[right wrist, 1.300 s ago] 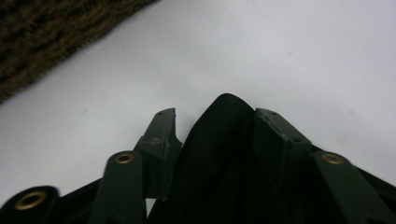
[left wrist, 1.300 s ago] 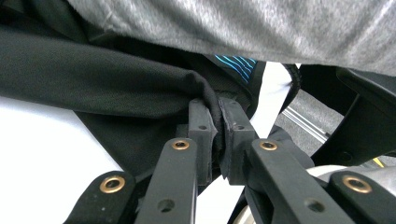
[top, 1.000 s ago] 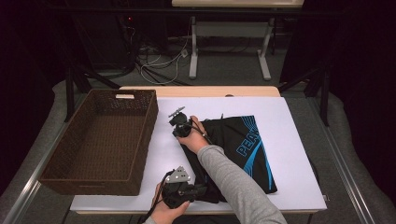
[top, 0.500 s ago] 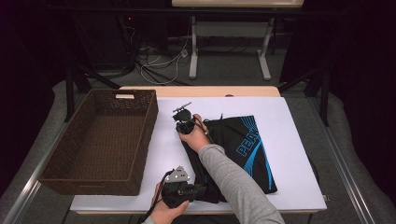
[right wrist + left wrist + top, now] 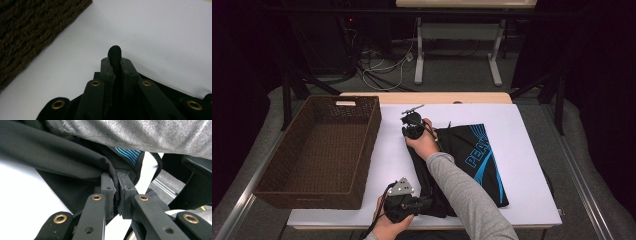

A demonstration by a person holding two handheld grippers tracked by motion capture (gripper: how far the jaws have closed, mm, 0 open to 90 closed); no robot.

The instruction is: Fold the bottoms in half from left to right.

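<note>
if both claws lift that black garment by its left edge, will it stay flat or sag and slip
The black garment probably sags: it creases where the left claw pinches it, so it looks thin and floppy. It seems light. A fold pokes up between the shut pads of the right claw, which have just closed on it, so the grip likely holds. The smooth fabric may slide on the white table.

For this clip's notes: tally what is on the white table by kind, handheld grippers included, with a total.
Black garment with blue print: 1
Brown woven wicker basket: 1
Handheld two-jaw grippers: 2, the left gripper and the right gripper, each shut on an edge of the garment
Total: 4
</note>
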